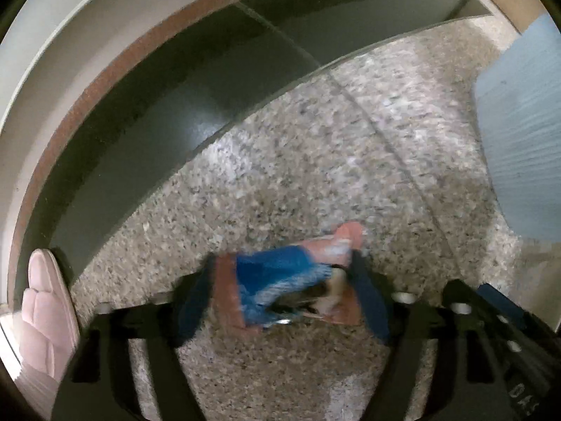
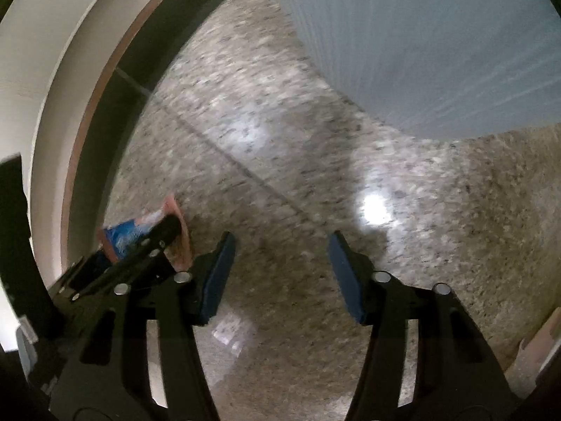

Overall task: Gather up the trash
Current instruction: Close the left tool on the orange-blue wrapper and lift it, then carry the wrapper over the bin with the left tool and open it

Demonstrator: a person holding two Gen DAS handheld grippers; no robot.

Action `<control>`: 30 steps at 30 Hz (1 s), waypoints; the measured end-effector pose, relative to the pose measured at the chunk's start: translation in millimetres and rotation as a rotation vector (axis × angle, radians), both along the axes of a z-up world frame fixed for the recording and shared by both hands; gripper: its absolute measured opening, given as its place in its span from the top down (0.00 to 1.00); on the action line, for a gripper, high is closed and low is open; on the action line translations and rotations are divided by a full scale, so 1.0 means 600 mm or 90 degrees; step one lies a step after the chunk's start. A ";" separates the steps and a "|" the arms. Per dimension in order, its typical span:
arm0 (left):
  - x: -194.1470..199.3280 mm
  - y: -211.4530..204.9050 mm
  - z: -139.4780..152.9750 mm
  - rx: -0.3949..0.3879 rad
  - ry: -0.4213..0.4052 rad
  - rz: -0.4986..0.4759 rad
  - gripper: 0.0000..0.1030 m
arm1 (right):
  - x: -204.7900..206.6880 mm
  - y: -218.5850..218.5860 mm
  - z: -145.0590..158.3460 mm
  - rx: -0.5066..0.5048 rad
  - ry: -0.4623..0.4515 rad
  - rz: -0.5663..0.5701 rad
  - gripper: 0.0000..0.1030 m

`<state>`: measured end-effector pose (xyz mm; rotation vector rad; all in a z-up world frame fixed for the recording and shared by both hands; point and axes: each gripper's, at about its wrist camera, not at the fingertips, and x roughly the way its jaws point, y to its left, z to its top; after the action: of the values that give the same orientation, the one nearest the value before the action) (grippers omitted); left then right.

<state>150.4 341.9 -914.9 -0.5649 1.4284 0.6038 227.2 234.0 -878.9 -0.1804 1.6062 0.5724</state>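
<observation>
Between the pads of my left gripper (image 1: 280,294) sits a crumpled blue-and-orange wrapper (image 1: 280,280), pinched across its middle above the speckled floor (image 1: 315,140). It looks light, soft and crinkly, likely slippery, so a mid-body pinch suits it. My right gripper (image 2: 280,277) hangs open, carrying nothing.

The floor (image 1: 315,175) is speckled granite-like stone, grey and beige, polished enough to throw back 1 bright patch of light in the right wrist view. 1 thin seam runs diagonally across it. A dark glossy border band (image 1: 175,112) edges the stone along the pale wall. A pale blue ribbed panel (image 2: 438,52) stands on the floor at the right. A pink quilted slipper (image 1: 45,315) lies at the left, beside the dark band.
</observation>
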 end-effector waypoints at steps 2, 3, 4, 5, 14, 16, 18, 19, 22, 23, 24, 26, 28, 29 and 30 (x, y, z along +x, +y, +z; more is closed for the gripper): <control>-0.004 -0.008 0.000 -0.036 -0.003 0.006 0.51 | -0.006 0.013 0.012 0.009 -0.002 0.014 0.57; -0.012 -0.002 0.003 -0.062 -0.008 0.026 0.53 | -0.012 0.021 0.026 0.015 -0.007 0.026 0.57; -0.021 0.005 0.013 -0.066 -0.007 0.046 0.54 | -0.020 0.030 0.040 0.021 -0.014 0.035 0.57; -0.029 0.009 0.024 -0.066 -0.012 0.059 0.55 | -0.025 0.036 0.056 0.028 -0.018 0.042 0.57; -0.074 0.029 0.295 0.048 -0.095 0.140 0.56 | -0.046 0.058 0.316 0.117 -0.114 0.013 0.56; -0.074 0.039 0.352 0.068 -0.124 0.142 0.56 | -0.046 0.059 0.375 0.122 -0.149 0.009 0.56; -0.064 0.036 0.412 0.101 -0.147 0.116 0.56 | -0.042 0.048 0.421 0.137 -0.167 -0.001 0.55; -0.060 0.031 0.436 0.117 -0.156 0.104 0.56 | -0.039 0.041 0.445 0.142 -0.182 -0.008 0.54; -0.039 0.017 0.500 0.141 -0.181 0.075 0.56 | -0.017 0.005 0.499 0.151 -0.222 -0.032 0.52; -0.025 0.006 0.526 0.148 -0.198 0.064 0.56 | -0.003 -0.016 0.519 0.144 -0.245 -0.048 0.50; -0.011 -0.013 0.548 0.152 -0.210 0.050 0.56 | 0.003 -0.032 0.528 0.139 -0.257 -0.060 0.46; 0.028 -0.040 0.574 0.150 -0.222 0.023 0.56 | 0.030 -0.075 0.538 0.126 -0.277 -0.099 0.44; 0.069 -0.069 0.591 0.146 -0.237 -0.007 0.56 | 0.065 -0.121 0.539 0.088 -0.290 -0.140 0.44; 0.086 -0.084 0.592 0.142 -0.237 -0.021 0.56 | 0.075 -0.137 0.539 0.078 -0.293 -0.154 0.44; 0.113 -0.104 0.595 0.129 -0.247 -0.038 0.56 | 0.092 -0.159 0.529 0.052 -0.292 -0.173 0.43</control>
<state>218.3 279.7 -558.0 -0.4474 1.0026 0.5494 282.3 138.8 -561.5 -0.0260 1.1361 0.3516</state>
